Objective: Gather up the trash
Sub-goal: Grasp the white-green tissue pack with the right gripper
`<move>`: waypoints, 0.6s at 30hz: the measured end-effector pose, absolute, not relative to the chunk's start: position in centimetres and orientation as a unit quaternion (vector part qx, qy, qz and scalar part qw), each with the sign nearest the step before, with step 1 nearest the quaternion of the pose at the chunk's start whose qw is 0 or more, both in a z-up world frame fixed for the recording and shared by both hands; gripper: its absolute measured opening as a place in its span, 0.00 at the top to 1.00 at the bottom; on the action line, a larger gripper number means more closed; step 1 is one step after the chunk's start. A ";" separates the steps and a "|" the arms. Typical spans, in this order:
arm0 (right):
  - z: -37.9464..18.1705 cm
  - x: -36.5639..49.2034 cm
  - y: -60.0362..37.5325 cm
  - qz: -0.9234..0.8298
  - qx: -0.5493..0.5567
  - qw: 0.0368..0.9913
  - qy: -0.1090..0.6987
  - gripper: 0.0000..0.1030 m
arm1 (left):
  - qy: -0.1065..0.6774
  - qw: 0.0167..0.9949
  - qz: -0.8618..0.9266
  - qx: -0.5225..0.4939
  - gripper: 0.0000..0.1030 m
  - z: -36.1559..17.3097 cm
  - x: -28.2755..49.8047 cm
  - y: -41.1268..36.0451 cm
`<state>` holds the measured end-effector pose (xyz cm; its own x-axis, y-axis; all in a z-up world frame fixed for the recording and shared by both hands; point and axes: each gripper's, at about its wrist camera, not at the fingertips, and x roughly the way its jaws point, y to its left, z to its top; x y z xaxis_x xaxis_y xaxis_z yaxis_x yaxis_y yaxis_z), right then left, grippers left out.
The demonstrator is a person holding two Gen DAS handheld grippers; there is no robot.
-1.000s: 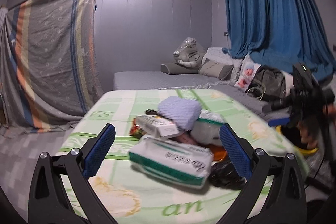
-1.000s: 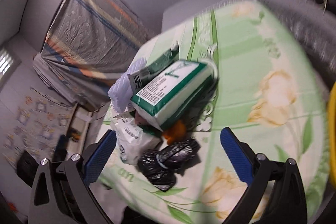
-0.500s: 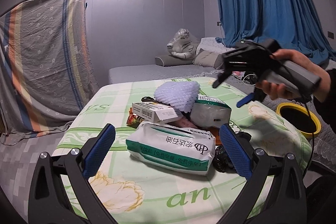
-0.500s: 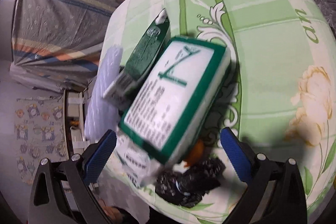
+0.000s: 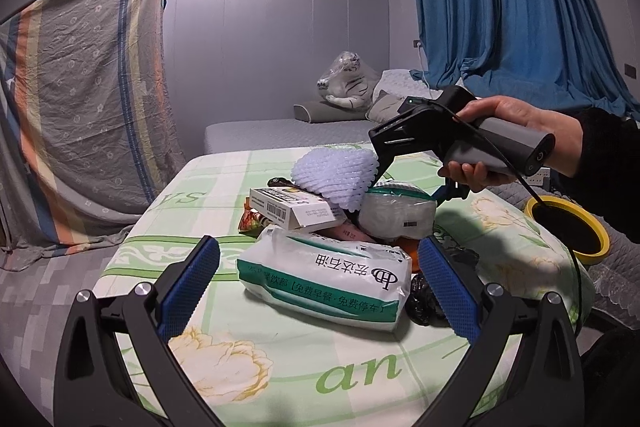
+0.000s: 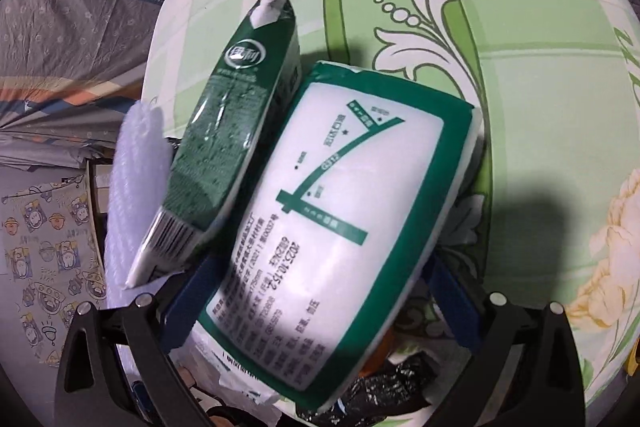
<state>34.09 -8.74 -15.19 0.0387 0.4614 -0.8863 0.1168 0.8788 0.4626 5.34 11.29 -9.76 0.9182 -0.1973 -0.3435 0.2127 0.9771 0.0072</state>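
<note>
Now the right gripper [image 6: 320, 303] has dropped from above the pile to straddle the green-bordered white tissue pack [image 6: 336, 211], jaws wide, gripping nothing yet. Closing comes next, I judge. Meanwhile the left gripper [image 5: 320, 287] hangs open and empty.

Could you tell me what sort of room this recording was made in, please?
Most likely a bedroom: a grey mattress with pillows lies behind the cloth-covered table, and blue curtains hang at the right.

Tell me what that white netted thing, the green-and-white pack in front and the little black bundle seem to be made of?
The netted sleeve looks like soft white foam mesh, matte with a diamond weave. The front pack seems to be tissues in thin glossy plastic film; it wrinkles and shines. The black bundle is probably a crumpled plastic bag, shiny and creased.
</note>
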 end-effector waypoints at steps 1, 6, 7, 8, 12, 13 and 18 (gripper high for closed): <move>-15.1 34.1 -8.8 0.127 0.210 0.691 0.680 0.07 | 0.174 0.979 -0.101 0.022 0.08 -9.8 5.4 11.3; -14.7 33.9 -9.3 0.150 0.199 0.692 0.678 0.16 | 0.187 0.979 -0.083 0.021 0.08 -9.9 6.0 11.4; -14.6 33.9 -9.6 0.155 0.199 0.694 0.674 0.18 | 0.191 0.978 -0.080 0.018 0.08 -9.9 6.1 11.5; -14.6 34.1 -9.5 0.158 0.202 0.695 0.672 0.23 | 0.195 0.978 -0.079 0.013 0.08 -10.0 6.3 11.5; -14.2 34.0 -10.4 0.176 0.201 0.709 0.652 0.37 | 0.204 0.976 -0.078 -0.001 0.08 -10.1 6.7 11.3; -14.2 33.8 -10.6 0.179 0.203 0.711 0.649 0.37 | 0.205 0.975 -0.079 -0.003 0.08 -10.1 6.7 11.2; -14.6 33.8 -10.7 0.177 0.243 0.697 0.651 0.12 | 0.204 0.975 -0.089 -0.016 0.08 -9.6 6.6 11.0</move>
<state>33.79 -10.72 -14.63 0.0889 0.5635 -0.8213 0.0709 0.8189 0.5695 6.62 11.03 -9.64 0.9011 -0.1797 -0.3945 0.1665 0.9837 -0.0677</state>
